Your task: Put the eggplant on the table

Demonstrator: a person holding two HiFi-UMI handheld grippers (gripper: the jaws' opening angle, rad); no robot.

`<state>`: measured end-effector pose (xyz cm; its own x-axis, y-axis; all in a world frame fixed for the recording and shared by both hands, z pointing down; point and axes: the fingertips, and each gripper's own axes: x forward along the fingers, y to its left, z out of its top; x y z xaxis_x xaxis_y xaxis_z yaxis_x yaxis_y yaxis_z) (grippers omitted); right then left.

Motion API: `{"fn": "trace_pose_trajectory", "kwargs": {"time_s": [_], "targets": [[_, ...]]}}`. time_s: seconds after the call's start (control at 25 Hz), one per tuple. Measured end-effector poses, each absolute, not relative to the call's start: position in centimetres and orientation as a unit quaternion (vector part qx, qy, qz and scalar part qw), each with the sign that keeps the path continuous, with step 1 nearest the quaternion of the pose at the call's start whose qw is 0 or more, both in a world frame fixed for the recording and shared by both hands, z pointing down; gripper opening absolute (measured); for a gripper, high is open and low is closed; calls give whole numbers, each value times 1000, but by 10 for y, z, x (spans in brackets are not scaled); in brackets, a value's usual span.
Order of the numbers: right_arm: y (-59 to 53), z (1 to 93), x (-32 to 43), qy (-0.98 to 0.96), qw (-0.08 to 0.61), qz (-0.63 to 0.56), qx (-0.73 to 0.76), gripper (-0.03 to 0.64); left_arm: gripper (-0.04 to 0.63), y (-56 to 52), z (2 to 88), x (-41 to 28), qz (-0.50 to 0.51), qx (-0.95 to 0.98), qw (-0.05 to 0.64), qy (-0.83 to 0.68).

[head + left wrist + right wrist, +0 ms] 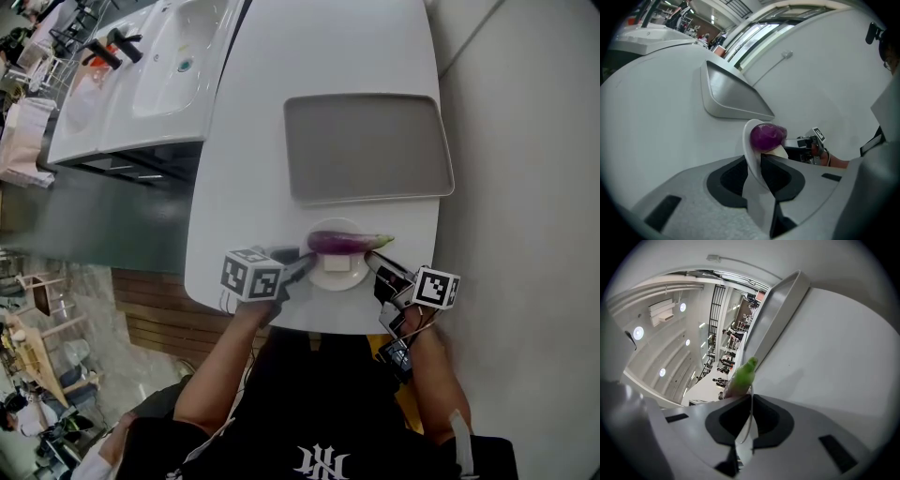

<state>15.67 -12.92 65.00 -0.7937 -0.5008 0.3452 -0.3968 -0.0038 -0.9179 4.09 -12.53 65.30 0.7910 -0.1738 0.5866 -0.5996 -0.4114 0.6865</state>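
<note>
A white table (328, 56) with rounded corners fills the middle. To its right lies a plain pale grey surface (525, 187), possibly a wall. Far left stand white washbasin units (141, 103); near left, dark floor (103, 216) and wooden slats (150, 314). Round ceiling lights (638, 333) glow above a distant hall with people (725, 363).

We've got a white table (253, 141) here, rounded at the corners and running away from us. Flat on it, toward the middle and right, lies a grey rectangular tray (367, 148) with a raised rim. Just this side of the tray, near the table's closest edge, sits a small white plate (352, 281), apart from it.
</note>
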Motion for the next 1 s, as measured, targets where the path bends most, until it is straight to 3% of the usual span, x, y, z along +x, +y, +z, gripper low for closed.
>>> {"fn": "trace_pose_trajectory", "kwargs": {"time_s": [0.8, 1.0], "targets": [[-119, 655, 167, 691, 16, -629, -356, 14, 124, -122, 664, 45, 348, 822, 361, -268], [-119, 657, 169, 699, -26, -609, -374, 15, 130, -120, 664, 47, 376, 824, 327, -270]]}}
